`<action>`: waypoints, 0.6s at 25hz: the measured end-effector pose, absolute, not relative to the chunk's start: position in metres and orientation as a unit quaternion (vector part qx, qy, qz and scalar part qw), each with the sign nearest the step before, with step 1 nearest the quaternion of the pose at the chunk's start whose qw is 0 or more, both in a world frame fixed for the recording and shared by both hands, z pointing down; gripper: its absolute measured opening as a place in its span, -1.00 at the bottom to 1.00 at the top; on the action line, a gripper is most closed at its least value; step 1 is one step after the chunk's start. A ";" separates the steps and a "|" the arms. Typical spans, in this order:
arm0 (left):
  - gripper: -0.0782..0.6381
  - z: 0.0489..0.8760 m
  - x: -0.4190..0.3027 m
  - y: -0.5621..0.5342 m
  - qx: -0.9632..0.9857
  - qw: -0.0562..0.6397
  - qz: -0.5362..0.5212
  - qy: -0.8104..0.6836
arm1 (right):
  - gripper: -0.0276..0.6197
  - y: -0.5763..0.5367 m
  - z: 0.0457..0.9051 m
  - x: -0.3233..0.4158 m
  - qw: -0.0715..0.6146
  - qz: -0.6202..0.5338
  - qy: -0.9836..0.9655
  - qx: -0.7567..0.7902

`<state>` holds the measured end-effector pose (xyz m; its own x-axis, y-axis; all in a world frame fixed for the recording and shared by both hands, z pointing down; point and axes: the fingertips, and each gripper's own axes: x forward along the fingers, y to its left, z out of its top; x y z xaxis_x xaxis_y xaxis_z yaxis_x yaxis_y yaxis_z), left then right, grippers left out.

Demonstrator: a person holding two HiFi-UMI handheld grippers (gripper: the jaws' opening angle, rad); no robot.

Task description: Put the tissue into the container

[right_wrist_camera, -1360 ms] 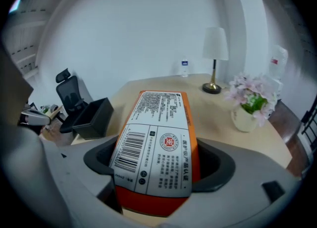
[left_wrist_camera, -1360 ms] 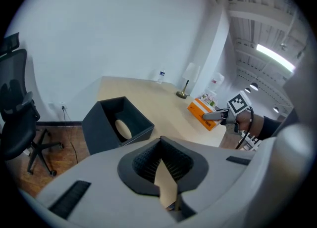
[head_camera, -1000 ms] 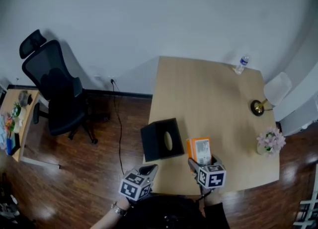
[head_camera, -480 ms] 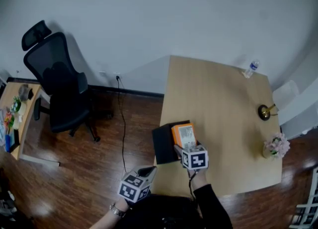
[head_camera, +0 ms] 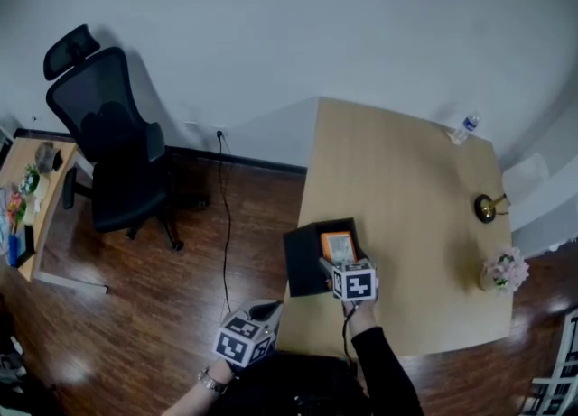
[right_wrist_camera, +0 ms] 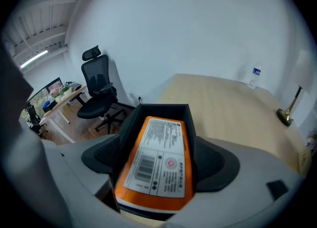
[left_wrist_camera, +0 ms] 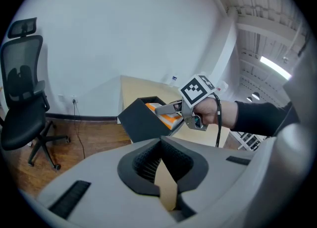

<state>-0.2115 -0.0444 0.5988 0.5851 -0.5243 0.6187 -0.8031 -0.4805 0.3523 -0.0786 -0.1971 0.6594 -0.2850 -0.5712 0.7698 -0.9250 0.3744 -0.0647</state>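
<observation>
Right gripper, at the lower middle of the head view, has the orange tissue pack between its jaws. The jaws have just been opening, yet the pads look to press on the pack's two long sides, so I judge it gripped rather than let go.

The pack lies straight ahead of this gripper. Its long axis runs along the line of the jaws and slants down into the open mouth of the black container, which sits at the near left corner of the table. The far end is already inside the container walls and the near end sits between the pads. The coming move probably means letting the pack slide on along that axis.

Left gripper hangs at the lower left of the head view, off the table edge and well apart from the container. Its jaw tips are together on nothing, so the right hand is far nearer.
</observation>
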 end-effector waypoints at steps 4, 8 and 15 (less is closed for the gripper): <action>-0.77 0.596 -0.207 -0.048 0.834 0.314 0.217 -0.399 | 0.54 -0.190 0.635 -0.075 0.328 0.247 -0.767 0.493; -0.77 0.590 -0.193 -0.052 0.840 0.306 0.217 -0.393 | 0.54 -0.167 0.596 -0.070 0.288 0.248 -0.795 0.473; -0.77 0.577 -0.153 -0.056 0.856 0.293 0.219 -0.366 | 0.01 -0.108 0.555 -0.036 0.252 0.263 -0.814 0.452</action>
